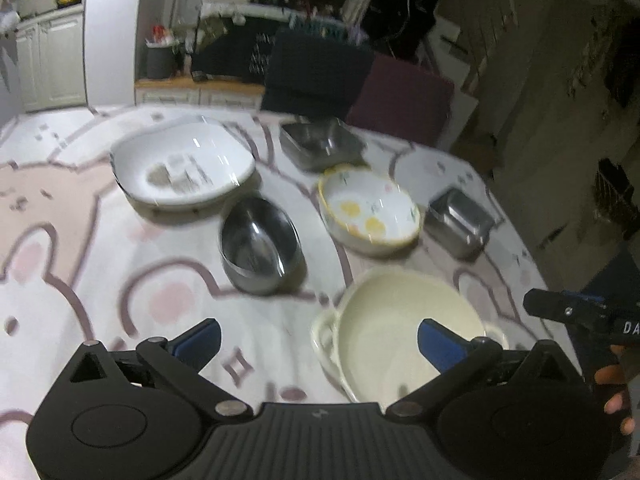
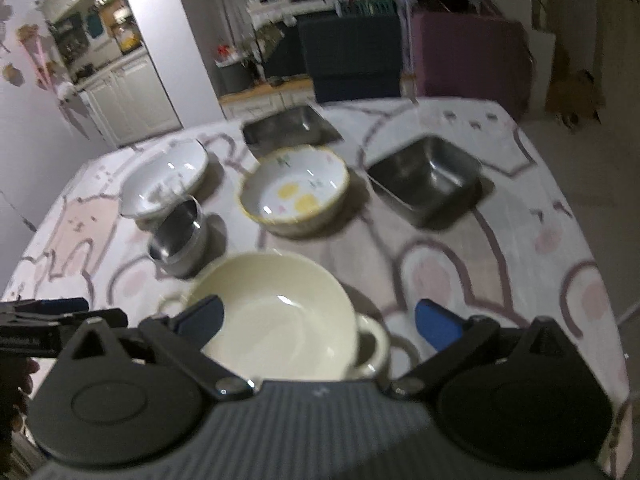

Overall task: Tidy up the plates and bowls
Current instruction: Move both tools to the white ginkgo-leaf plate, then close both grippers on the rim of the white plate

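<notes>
A cream two-handled bowl (image 1: 400, 320) (image 2: 280, 312) sits nearest me on the table. Behind it are a round steel bowl (image 1: 260, 246) (image 2: 178, 236), a yellow-rimmed patterned bowl (image 1: 370, 210) (image 2: 296, 192), a large white dish (image 1: 184, 164) (image 2: 164, 182), a far square steel tray (image 1: 320, 142) (image 2: 288, 128) and a smaller square steel tray (image 1: 458, 220) (image 2: 426, 180). My left gripper (image 1: 320, 340) is open and empty, above the cloth left of the cream bowl. My right gripper (image 2: 320, 320) is open and empty over the cream bowl's right side.
The table (image 1: 80, 280) carries a white cloth with pink rabbit outlines. Dark and maroon chairs (image 1: 360, 80) stand at the far edge. Kitchen cabinets (image 2: 128, 88) are at the back left. The table edge drops to the floor on the right (image 2: 600, 200).
</notes>
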A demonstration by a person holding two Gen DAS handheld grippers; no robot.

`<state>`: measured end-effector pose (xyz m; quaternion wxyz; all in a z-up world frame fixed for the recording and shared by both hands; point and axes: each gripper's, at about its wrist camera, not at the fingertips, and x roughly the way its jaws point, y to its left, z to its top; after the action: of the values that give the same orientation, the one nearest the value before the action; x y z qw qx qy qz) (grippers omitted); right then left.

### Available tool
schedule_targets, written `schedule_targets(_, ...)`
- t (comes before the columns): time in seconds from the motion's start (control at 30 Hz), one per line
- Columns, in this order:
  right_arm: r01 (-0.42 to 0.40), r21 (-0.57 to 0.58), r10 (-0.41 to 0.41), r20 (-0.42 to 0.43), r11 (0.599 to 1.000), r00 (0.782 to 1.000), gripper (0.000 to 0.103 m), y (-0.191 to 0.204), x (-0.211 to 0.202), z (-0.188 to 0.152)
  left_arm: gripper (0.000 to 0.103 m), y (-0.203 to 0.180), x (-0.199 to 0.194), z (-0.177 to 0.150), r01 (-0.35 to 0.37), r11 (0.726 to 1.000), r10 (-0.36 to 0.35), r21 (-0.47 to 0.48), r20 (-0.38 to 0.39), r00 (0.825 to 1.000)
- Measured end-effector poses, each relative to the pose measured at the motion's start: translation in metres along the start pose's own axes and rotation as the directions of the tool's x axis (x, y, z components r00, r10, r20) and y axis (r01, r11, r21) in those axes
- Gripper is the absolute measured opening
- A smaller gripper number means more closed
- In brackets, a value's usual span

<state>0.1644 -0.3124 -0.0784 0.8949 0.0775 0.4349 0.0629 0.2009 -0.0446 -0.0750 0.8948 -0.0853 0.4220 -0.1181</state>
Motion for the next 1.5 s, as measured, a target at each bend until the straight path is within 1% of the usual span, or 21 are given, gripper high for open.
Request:
schedule_targets(0.13, -0.044, -0.005, 0.044, 0.056, 0.999, 0.997, 0.103, 0.018, 0.0, 0.021, 0.103, 0.018, -0.015, 0.03, -0.038, 0.999, 0.039, -0.014, 0.064, 0.997)
schedule_targets(0.23, -0.074, -0.026, 0.076, 0.082, 0.997, 0.994, 0.103, 0.034, 0.008, 0.04, 0.103, 0.038, -0.02, 0.055, -0.08, 0.995, 0.086, -0.057, 0.108, 0.99)
schedule_targets(0.43, -0.117, -0.089, 0.127, 0.114, 0.989, 0.985, 0.103, 0.072, 0.034, 0.078, 0.103, 0.086, -0.011, 0.096, -0.137, 0.98, 0.159, -0.143, 0.157, 0.975)
schedule_targets(0.5, -0.135, -0.106, 0.147, 0.112, 0.985, 0.983, 0.103, 0.084, 0.047, 0.092, 0.103, 0.103, -0.003, 0.106, -0.144, 0.971, 0.175, -0.189, 0.16, 0.971)
schedule_targets(0.57, -0.15, -0.112, 0.163, 0.116, 0.982, 0.98, 0.103, 0.093, 0.061, 0.109, 0.103, 0.123, 0.006, 0.115, -0.133, 0.959, 0.176, -0.248, 0.16, 0.971)
schedule_targets(0.63, -0.164, -0.115, 0.177, 0.115, 0.98, 0.977, 0.103, 0.104, 0.077, 0.126, 0.102, 0.143, 0.017, 0.122, -0.102, 0.944, 0.156, -0.312, 0.151, 0.976)
schedule_targets(0.7, -0.18, -0.126, 0.194, 0.106, 0.976, 0.975, 0.103, 0.113, 0.094, 0.145, 0.099, 0.16, 0.03, 0.128, -0.083, 0.925, 0.138, -0.369, 0.123, 0.983)
schedule_targets(0.83, -0.234, -0.139, 0.243, 0.052, 0.962, 0.969, 0.103, 0.128, 0.137, 0.182, 0.082, 0.183, 0.059, 0.133, -0.082, 0.897, 0.124, -0.434, 0.07, 0.99)
schedule_targets(0.87, -0.255, -0.133, 0.262, 0.032, 0.958, 0.965, 0.1, 0.131, 0.149, 0.19, 0.076, 0.189, 0.068, 0.133, -0.086, 0.887, 0.124, -0.454, 0.054, 0.991)
schedule_targets(0.93, -0.295, -0.12, 0.297, 0.0, 0.948, 0.955, 0.089, 0.137, 0.171, 0.2, 0.069, 0.201, 0.083, 0.133, -0.084, 0.862, 0.116, -0.5, 0.032, 0.993)
schedule_targets(0.97, -0.313, -0.112, 0.313, -0.02, 0.943, 0.95, 0.081, 0.139, 0.186, 0.207, 0.066, 0.207, 0.089, 0.133, -0.081, 0.851, 0.109, -0.519, 0.023, 0.994)
schedule_targets(1.0, -0.321, -0.105, 0.319, -0.036, 0.941, 0.947, 0.076, 0.141, 0.197, 0.21, 0.065, 0.213, 0.095, 0.132, -0.078, 0.84, 0.101, -0.538, 0.014, 0.995)
schedule_targets(1.07, -0.307, -0.093, 0.301, -0.071, 0.947, 0.951, 0.07, 0.146, 0.219, 0.214, 0.058, 0.223, 0.108, 0.13, -0.078, 0.815, 0.091, -0.575, -0.006, 0.996)
schedule_targets(1.1, -0.301, -0.097, 0.294, -0.084, 0.949, 0.952, 0.065, 0.147, 0.231, 0.217, 0.056, 0.229, 0.115, 0.129, -0.078, 0.801, 0.086, -0.594, -0.014, 0.996)
schedule_targets(1.13, -0.304, -0.106, 0.293, -0.103, 0.947, 0.95, 0.062, 0.149, 0.243, 0.218, 0.054, 0.233, 0.119, 0.128, -0.081, 0.79, 0.086, -0.607, -0.021, 0.996)
schedule_targets(1.17, -0.307, -0.111, 0.293, -0.123, 0.945, 0.948, 0.058, 0.15, 0.255, 0.22, 0.053, 0.237, 0.124, 0.128, -0.083, 0.783, 0.086, -0.616, -0.024, 0.996)
schedule_targets(1.23, -0.297, -0.121, 0.277, -0.155, 0.947, 0.948, 0.053, 0.154, 0.273, 0.22, 0.053, 0.242, 0.131, 0.128, -0.087, 0.778, 0.091, -0.623, -0.026, 0.996)
schedule_targets(1.3, -0.276, -0.147, 0.249, -0.178, 0.95, 0.952, 0.05, 0.16, 0.291, 0.221, 0.052, 0.245, 0.139, 0.128, -0.1, 0.785, 0.096, -0.612, -0.039, 0.995)
schedule_targets(1.37, -0.254, -0.181, 0.219, -0.193, 0.95, 0.956, 0.05, 0.165, 0.306, 0.221, 0.046, 0.248, 0.148, 0.127, -0.118, 0.788, 0.107, -0.605, -0.054, 0.993)
schedule_targets(1.43, -0.239, -0.21, 0.195, -0.208, 0.948, 0.958, 0.046, 0.172, 0.313, 0.218, 0.041, 0.252, 0.156, 0.125, -0.125, 0.781, 0.105, -0.612, -0.068, 0.992)
schedule_targets(1.5, -0.25, -0.22, 0.201, -0.221, 0.943, 0.954, 0.041, 0.175, 0.322, 0.218, 0.035, 0.255, 0.161, 0.122, -0.119, 0.773, 0.09, -0.623, -0.079, 0.993)
